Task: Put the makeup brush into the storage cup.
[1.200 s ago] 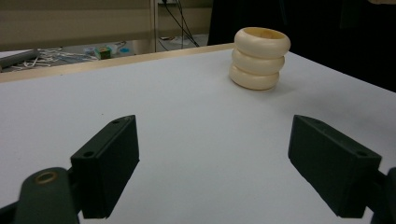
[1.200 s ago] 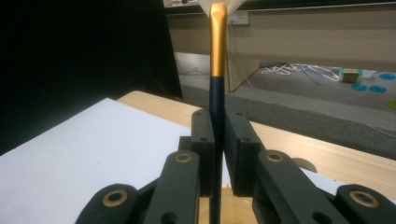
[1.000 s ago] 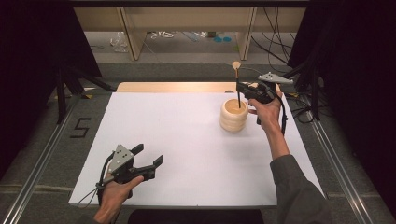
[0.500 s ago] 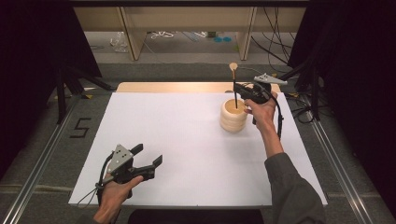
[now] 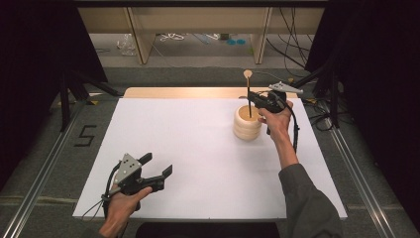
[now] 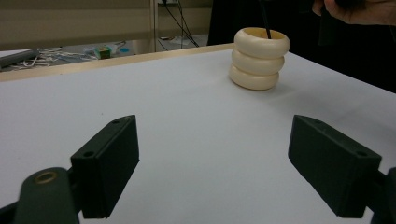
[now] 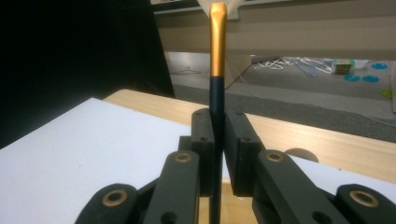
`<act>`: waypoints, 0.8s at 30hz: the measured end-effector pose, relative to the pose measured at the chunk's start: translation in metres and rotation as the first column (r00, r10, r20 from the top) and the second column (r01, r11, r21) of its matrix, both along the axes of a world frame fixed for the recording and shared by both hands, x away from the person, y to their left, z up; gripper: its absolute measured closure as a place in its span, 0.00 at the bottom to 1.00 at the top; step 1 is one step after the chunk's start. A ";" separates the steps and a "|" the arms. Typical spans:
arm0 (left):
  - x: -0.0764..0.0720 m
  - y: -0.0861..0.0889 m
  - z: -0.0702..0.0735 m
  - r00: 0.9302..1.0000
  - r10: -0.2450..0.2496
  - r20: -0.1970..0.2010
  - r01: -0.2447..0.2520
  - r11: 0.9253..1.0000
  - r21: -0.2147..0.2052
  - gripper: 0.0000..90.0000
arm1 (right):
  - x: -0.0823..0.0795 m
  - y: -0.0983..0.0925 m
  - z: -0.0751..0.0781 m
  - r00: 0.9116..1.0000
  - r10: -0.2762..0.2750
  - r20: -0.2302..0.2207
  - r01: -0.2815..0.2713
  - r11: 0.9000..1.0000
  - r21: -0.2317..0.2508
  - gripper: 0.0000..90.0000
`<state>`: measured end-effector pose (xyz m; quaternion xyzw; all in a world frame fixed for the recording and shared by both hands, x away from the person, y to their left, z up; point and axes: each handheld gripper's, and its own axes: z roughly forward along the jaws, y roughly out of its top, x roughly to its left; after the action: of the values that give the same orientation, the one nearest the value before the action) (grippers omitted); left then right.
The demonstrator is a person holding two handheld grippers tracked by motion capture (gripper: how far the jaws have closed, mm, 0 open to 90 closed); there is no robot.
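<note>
So the right gripper (image 5: 253,95) is over at the far right of the white table (image 5: 198,148), and its jaws are clamped tight on the dark handle of a brush (image 5: 248,94). The brush stands pretty much upright, with its lower end down inside a cream-colored holder (image 5: 247,122) that looks like three fat rings stacked on each other. In the right gripper view you can see the handle (image 7: 217,93) pinched dead center between the two black jaws, dark at the bottom and turning gold higher up, with a pale tip at the very top. The holder's rim (image 7: 224,205) just peeks out below the jaws there.

The holder sits on the table's far right part, a bit in from the far edge, where a strip of bare wood (image 5: 173,92) runs along behind the white surface. The person's right hand (image 5: 276,119) wraps the gripper from the near side.

The left gripper (image 5: 157,171) is way off from all that, down at the near left corner, held low over the table with its jaws spread wide and nothing between them. From the left gripper view, the holder (image 6: 259,58) is far across the table with the brush handle (image 6: 265,18) poking out of its top.
</note>
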<state>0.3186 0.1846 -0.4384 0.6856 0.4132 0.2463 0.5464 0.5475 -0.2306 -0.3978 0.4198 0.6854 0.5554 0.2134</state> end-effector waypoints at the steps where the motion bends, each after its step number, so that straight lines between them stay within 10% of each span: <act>1: 0.000 0.000 0.000 1.000 0.000 0.000 0.000 1.000 0.000 0.18 | 0.000 -0.001 -0.002 1.000 -0.003 0.003 0.003 1.000 -0.005 0.93; 24: 0.000 0.001 0.000 1.000 0.000 0.001 0.000 1.000 0.004 0.18 | -0.003 0.001 -0.013 1.000 -0.001 -0.005 0.001 1.000 0.002 0.93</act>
<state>0.3183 0.1856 -0.4381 0.6866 0.4123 0.2474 0.5453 0.5446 -0.2299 -0.4107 0.4216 0.6852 0.5550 0.2118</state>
